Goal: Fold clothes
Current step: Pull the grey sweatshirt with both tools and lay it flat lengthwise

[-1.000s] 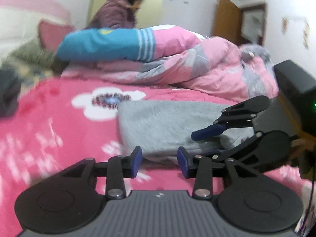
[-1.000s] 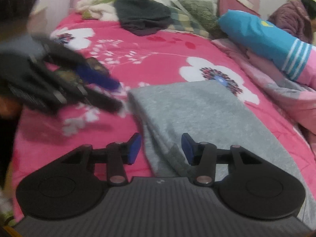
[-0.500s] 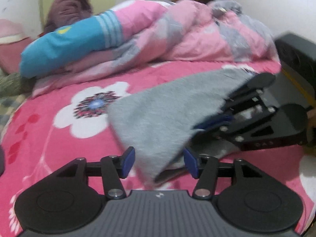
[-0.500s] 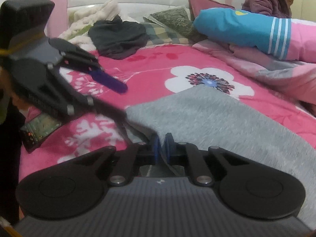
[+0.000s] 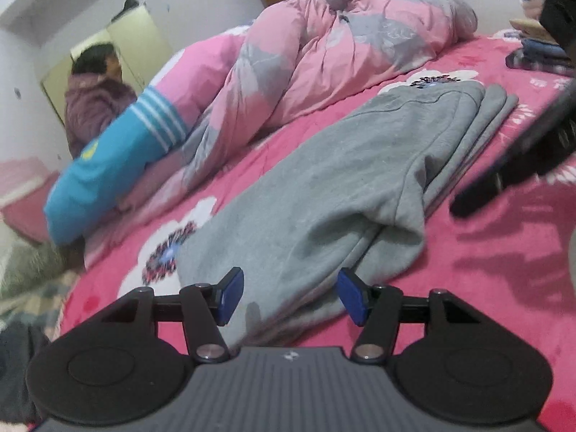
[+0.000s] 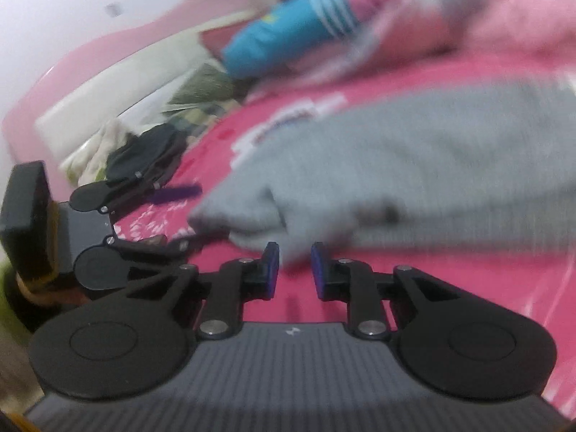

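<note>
Both claws rolled since prev; right claw point(image 6: 294, 270) opening, released grey garment point(image 5: 324, 187); left claw point(image 5: 289, 295) open astride its edge.

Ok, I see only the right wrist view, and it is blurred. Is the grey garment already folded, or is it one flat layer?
Observer: Folded. In the left wrist view the grey garment shows several stacked edges at its far end.
Operator: Does the left tool grip it?
Observer: No. The left tool is open. The garment's near end lies between its fingers, but the pads do not squeeze it.
Operator: Is anything else lying beyond the garment?
Observer: Yes, a pile of clothes sits at the far right of the bed.
</note>
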The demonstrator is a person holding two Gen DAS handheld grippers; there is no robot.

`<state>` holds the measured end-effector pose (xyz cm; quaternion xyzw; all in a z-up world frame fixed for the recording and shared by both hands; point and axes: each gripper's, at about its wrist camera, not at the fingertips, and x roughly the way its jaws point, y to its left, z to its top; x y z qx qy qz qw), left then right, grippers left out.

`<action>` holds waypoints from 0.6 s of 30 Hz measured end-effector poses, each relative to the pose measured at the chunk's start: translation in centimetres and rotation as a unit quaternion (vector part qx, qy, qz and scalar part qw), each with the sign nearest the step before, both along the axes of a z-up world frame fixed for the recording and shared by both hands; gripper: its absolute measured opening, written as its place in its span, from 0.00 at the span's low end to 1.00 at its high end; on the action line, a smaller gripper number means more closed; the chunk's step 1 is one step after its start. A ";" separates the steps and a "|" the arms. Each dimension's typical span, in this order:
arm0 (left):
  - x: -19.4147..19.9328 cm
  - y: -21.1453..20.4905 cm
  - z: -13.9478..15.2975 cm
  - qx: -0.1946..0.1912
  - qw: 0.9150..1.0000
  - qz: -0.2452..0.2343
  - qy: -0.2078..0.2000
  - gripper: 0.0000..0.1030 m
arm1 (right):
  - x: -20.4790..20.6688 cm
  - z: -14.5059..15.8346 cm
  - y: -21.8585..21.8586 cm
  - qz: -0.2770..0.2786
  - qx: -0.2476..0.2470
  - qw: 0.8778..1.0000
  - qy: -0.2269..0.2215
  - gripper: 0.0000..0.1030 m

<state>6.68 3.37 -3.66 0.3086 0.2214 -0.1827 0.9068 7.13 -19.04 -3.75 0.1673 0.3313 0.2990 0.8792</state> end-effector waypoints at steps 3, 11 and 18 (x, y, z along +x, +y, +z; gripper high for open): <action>0.6 -1.8 -0.7 0.035 0.999 -0.013 -0.003 0.58 | 0.0 -1.5 0.1 -0.013 0.040 0.999 0.034 0.19; 2.6 -2.5 -1.3 0.071 0.997 -0.031 0.020 0.58 | 1.0 -3.4 0.9 -0.037 0.104 0.992 0.061 0.19; 4.1 -2.2 -0.9 0.046 0.996 -0.039 0.061 0.24 | 1.8 -4.2 0.7 -0.052 0.148 0.986 0.061 0.11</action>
